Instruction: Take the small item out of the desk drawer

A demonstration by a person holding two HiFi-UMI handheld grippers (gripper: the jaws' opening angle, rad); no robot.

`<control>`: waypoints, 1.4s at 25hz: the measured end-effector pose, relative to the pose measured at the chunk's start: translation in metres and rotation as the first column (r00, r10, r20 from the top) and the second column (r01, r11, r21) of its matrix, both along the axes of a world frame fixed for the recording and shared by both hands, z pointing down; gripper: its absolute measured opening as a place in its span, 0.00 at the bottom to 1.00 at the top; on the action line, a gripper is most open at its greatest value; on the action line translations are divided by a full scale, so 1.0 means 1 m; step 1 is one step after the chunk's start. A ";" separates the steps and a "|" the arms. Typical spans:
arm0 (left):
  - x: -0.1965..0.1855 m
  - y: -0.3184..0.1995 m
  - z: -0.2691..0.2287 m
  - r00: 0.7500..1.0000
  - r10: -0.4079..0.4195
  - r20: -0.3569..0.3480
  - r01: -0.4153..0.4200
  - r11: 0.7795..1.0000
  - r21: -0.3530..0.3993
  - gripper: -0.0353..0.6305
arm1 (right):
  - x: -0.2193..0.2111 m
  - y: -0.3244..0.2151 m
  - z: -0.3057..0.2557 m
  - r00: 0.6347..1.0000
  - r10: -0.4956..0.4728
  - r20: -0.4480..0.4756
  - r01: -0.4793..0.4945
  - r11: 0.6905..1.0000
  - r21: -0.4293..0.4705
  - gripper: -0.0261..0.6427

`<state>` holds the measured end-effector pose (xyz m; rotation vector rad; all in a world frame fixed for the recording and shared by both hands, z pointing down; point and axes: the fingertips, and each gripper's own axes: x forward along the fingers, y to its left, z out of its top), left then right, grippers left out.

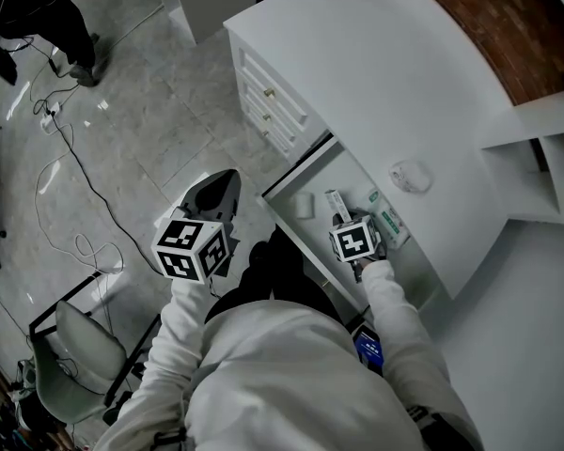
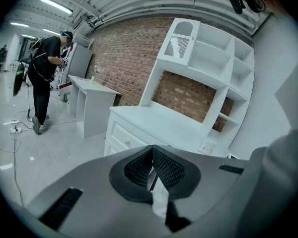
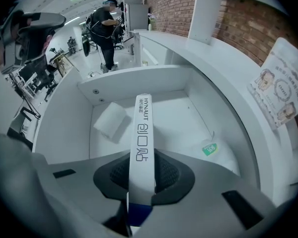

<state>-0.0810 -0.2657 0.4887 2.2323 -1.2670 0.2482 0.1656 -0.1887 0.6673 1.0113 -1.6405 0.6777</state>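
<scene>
Head view: right tongs inside open drawer under table, clamped on slim white box; left tongs well apart, over floor.

Left gripper view: left tongs pressed together, nothing between.

Right gripper view: box gripped at near end, long axis straight ahead along right tongs, far end pointing at drawer's far wall. Likely ready for lifting out.

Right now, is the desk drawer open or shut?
Open: the drawer is pulled out from under the desktop, and the right gripper grips a narrow white box above its floor.
</scene>
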 end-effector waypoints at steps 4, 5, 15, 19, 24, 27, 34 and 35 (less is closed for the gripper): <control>0.004 0.000 -0.003 1.000 0.011 -0.003 -0.011 1.000 0.006 0.08 | 0.004 -0.001 -0.005 1.000 0.020 0.021 -0.020 1.000 0.023 0.17; 0.006 0.001 -0.004 1.000 0.014 -0.003 -0.014 1.000 0.008 0.08 | 0.005 -0.002 -0.007 0.999 0.033 0.031 -0.034 0.999 0.033 0.17; 0.014 0.006 -0.014 0.999 0.049 0.001 -0.049 0.998 0.041 0.08 | -0.005 -0.014 -0.055 0.981 0.105 0.163 -0.131 0.979 0.158 0.17; 0.017 0.008 -0.019 0.998 0.058 0.002 -0.058 0.997 0.053 0.08 | -0.014 -0.018 -0.079 0.971 0.103 0.215 -0.151 0.964 0.218 0.17; 0.017 0.012 -0.025 0.998 0.067 0.006 -0.068 0.995 0.069 0.08 | -0.022 -0.022 -0.110 0.962 0.090 0.258 -0.169 0.939 0.300 0.17; 0.017 0.014 -0.029 0.997 0.071 0.010 -0.072 0.994 0.079 0.08 | -0.025 -0.024 -0.129 0.950 0.093 0.297 -0.196 0.919 0.342 0.17; 0.019 0.017 -0.036 0.996 0.087 0.021 -0.089 0.991 0.103 0.08 | -0.029 -0.026 -0.173 0.927 0.083 0.367 -0.249 0.867 0.432 0.17; 0.019 0.017 -0.037 0.996 0.090 0.023 -0.092 0.990 0.106 0.08 | -0.030 -0.026 -0.178 0.923 0.084 0.377 -0.259 0.859 0.442 0.17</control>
